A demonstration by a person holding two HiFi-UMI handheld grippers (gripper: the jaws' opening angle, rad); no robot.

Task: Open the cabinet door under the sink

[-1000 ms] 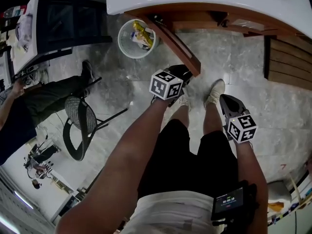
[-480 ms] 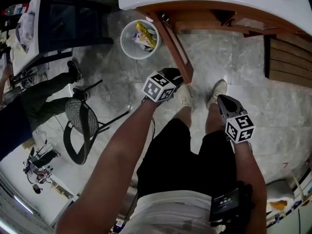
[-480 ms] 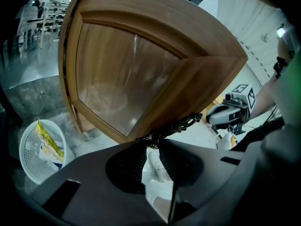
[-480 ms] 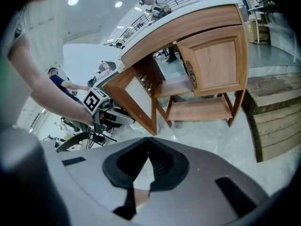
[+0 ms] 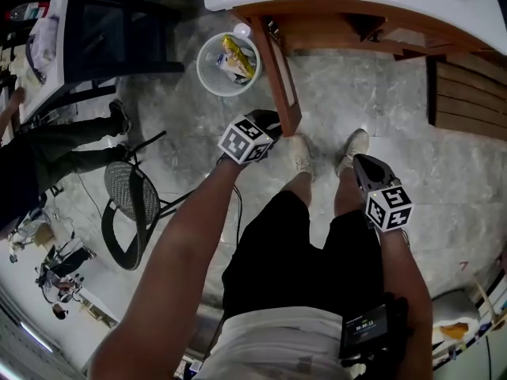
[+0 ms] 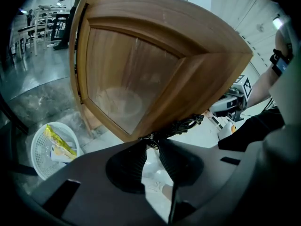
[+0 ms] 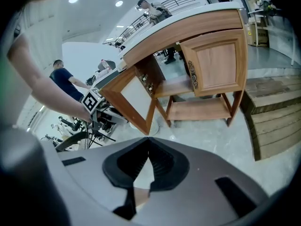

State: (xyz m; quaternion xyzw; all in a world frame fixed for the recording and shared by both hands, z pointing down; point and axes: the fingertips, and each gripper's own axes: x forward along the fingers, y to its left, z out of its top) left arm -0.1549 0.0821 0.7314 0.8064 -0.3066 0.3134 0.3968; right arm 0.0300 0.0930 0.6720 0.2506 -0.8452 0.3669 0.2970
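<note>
door (image 6: 136, 65): judged rigid, light, swung on hinges | handle (image 6: 182, 125), at its 5 o'clock edge, was clenched by left gripper (image 6: 152, 143) | right gripper (image 7: 147, 153) was seen closed, empty

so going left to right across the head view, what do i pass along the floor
black mesh chair → white waste basket → open cabinet door → right tool → wooden slats. The left tool overlaps basket and door, so it is left out.
</note>
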